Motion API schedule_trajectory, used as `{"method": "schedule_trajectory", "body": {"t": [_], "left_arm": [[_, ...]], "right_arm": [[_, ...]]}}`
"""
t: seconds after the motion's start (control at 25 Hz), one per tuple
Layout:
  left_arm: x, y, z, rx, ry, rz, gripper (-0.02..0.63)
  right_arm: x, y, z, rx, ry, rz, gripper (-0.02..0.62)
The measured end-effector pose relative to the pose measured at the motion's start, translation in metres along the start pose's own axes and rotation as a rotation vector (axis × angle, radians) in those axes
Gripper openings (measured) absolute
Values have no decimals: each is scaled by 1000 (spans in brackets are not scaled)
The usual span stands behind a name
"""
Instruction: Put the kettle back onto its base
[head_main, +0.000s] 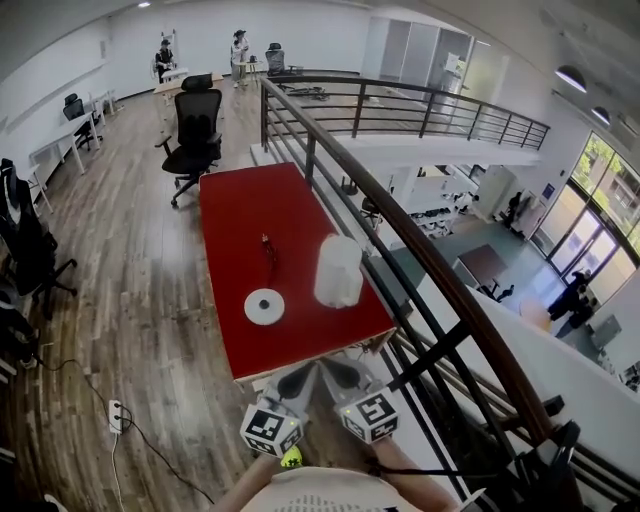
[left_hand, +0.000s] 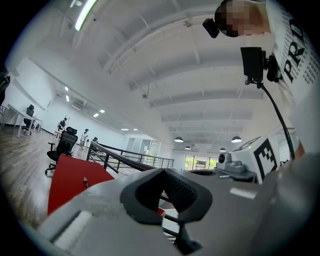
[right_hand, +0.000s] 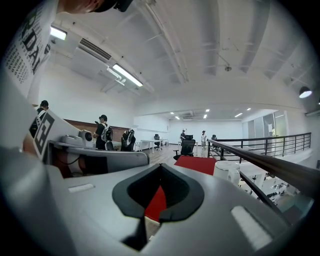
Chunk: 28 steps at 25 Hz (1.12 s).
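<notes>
On the red table (head_main: 250, 215) the white kettle (head_main: 338, 270) stands upright near the right edge. Its round white base (head_main: 264, 306) lies to the kettle's left, apart from it and bare. Both grippers hover side by side just short of the table's near edge. My left gripper (head_main: 300, 379) is shut and holds nothing; its tips meet in the left gripper view (left_hand: 162, 171). Beside it my right gripper (head_main: 336, 373) is shut as well and holds nothing (right_hand: 160, 166). The right gripper view shows the kettle (right_hand: 227, 172) ahead to the right, on the red table (right_hand: 197, 164).
A small dark red object (head_main: 268, 246) stands mid-table. A black railing (head_main: 400, 230) runs along the table's right side. A black office chair (head_main: 195, 135) sits beyond the far end. A power strip (head_main: 116, 415) and cable lie on the wooden floor at left.
</notes>
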<state>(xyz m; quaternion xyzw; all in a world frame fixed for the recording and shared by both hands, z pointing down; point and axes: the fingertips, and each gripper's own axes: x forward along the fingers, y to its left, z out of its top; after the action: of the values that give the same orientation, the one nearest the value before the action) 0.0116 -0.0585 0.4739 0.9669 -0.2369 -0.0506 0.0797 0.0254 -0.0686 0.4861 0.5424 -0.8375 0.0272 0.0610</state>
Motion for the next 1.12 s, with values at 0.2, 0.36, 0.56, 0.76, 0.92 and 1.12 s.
{"method": "schedule_trajectory", "body": {"t": [0.2,0.36,0.56,0.76,0.92,1.12], "left_arm": [[3,18,1,-3,-5,-11,-8],[7,28,5,-2,-6,-22,-8],[13,40,4,-4,-3,-22,-8],[30,58,-9,-9,30,-4,-8],[48,71,-10,-13,52,11,-8],[73,89,-7,34,56,50,-8]], "right_arm": [[19,-2,-1,-9,5,-15,7],[31,-5,-4,-2,19,-17,8],[49,-8,-9,8,29,-13,8],[62,-31,-14,26,34,-32,8],[77,-56,-10,34,33,-45,8],[96,-80,-5,15,24,-22,8]]}}
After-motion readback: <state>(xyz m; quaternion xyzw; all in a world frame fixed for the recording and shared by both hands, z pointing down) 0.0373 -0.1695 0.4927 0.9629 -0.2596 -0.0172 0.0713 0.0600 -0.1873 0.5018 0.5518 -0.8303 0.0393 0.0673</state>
